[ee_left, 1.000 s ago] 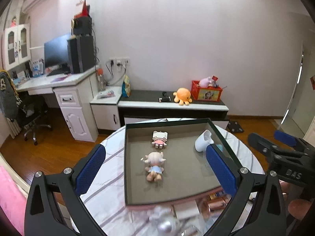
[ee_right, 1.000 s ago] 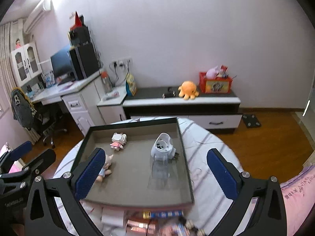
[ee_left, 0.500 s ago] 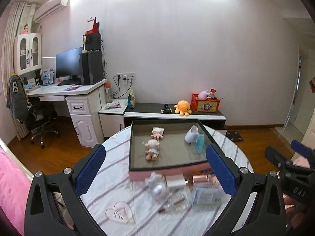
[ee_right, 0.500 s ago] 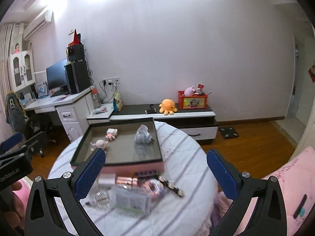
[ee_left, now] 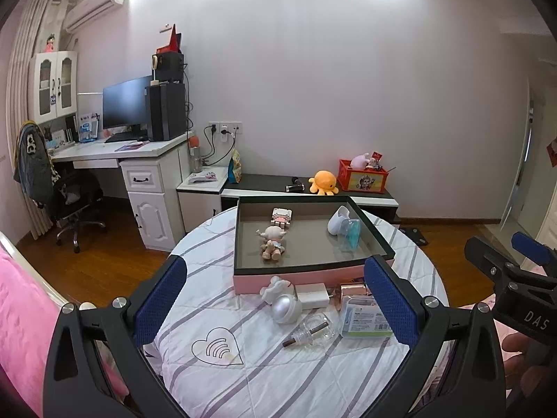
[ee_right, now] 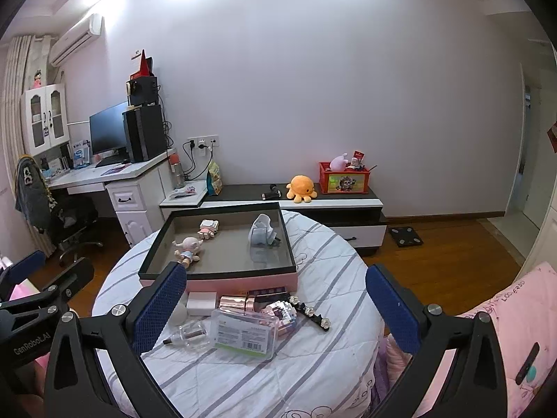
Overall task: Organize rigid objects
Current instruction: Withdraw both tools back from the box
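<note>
A: Left wrist view first. What does the left gripper (ee_left: 275, 299) show?

B: Its jaws stand wide apart with nothing between them, above the round surface (ee_left: 216, 376) with its striped cloth. The right gripper (ee_left: 515, 257) shows at 3 o'clock, off the edge of the cloth, its jaws parted too.

A: And the tray?

B: The pink tray (ee_left: 310, 240) with the dark rim sits at 12 o'clock on the surface. Inside lie a small doll (ee_left: 273, 240) near the middle, a block figure (ee_left: 281, 216) just beyond it, and a white plug-in device (ee_left: 339, 221) toward 2 o'clock against the right wall.

A: What is outside the tray?

B: A cluster just in front of its near wall: a white charger (ee_left: 311, 294), a silver ball (ee_left: 286, 308), a clear glass bottle (ee_left: 311, 331) on its side, and a clear plastic box (ee_left: 362, 320) with a green label.

A: Does the right wrist view add anything?

B: The right gripper (ee_right: 275, 299) is spread open and empty there. A black hair clip (ee_right: 311, 311) with flowers lies at 3 o'clock of the cluster, and rose-gold tubes (ee_right: 238, 302) lie close to the tray's near wall. The left gripper (ee_right: 41, 278) appears at 9 o'clock.
</note>
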Available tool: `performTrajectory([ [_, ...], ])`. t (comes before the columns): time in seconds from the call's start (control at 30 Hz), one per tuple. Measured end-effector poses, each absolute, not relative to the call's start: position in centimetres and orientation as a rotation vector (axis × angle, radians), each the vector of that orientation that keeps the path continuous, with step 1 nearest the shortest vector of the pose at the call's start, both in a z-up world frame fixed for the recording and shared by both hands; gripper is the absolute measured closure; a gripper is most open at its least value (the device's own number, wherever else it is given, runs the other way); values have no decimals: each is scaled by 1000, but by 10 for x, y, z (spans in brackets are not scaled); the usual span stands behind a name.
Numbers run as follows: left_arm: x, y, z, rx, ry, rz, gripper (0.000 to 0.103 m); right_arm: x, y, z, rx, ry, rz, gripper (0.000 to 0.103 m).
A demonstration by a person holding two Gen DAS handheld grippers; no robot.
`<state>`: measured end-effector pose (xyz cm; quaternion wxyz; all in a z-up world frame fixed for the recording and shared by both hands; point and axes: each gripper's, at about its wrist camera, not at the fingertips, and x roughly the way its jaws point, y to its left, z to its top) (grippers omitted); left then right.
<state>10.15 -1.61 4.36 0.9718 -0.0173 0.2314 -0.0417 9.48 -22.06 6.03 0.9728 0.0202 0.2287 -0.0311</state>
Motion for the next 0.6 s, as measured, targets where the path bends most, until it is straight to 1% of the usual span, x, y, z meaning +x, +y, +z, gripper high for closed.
performTrajectory([
  [0.6,107,-18,34,-46,488,-85,0,100,-224,54,46,480,-68,0],
])
